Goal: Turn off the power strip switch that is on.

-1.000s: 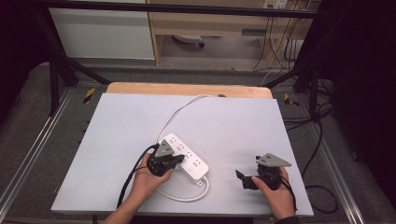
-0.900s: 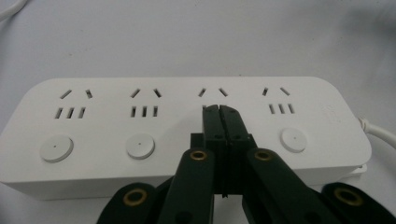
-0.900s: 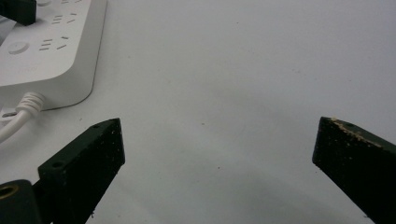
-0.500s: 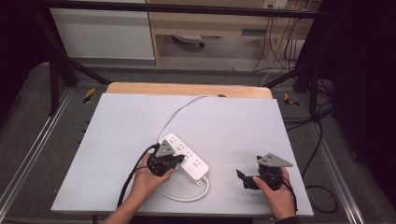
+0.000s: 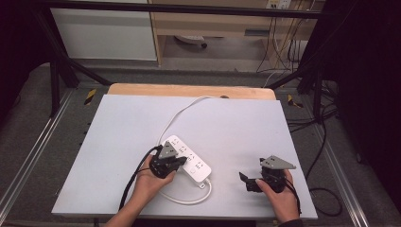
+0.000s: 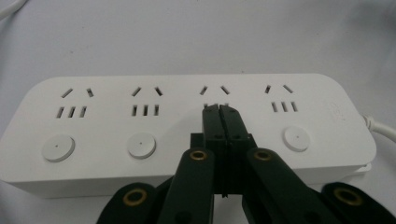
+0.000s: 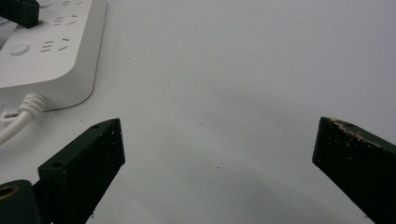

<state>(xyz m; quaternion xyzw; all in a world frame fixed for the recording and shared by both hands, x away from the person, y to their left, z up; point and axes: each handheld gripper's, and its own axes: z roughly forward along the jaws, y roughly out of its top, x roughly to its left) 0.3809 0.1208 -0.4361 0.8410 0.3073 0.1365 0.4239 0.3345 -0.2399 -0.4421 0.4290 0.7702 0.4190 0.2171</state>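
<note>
- The high view looks forward and down from above the person's side, taking in the whole tabletop (image 5: 118, 137).
- The left gripper view sits low and very close, facing the power strip (image 6: 187, 121) side-on.
- The right gripper view skims low over the tabletop, the power strip at its upper left.
- All three views share the power strip.

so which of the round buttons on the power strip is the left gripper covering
The third button from the left in the left gripper view: the shut left gripper hides it on the power strip, while the other three round buttons show.
</note>
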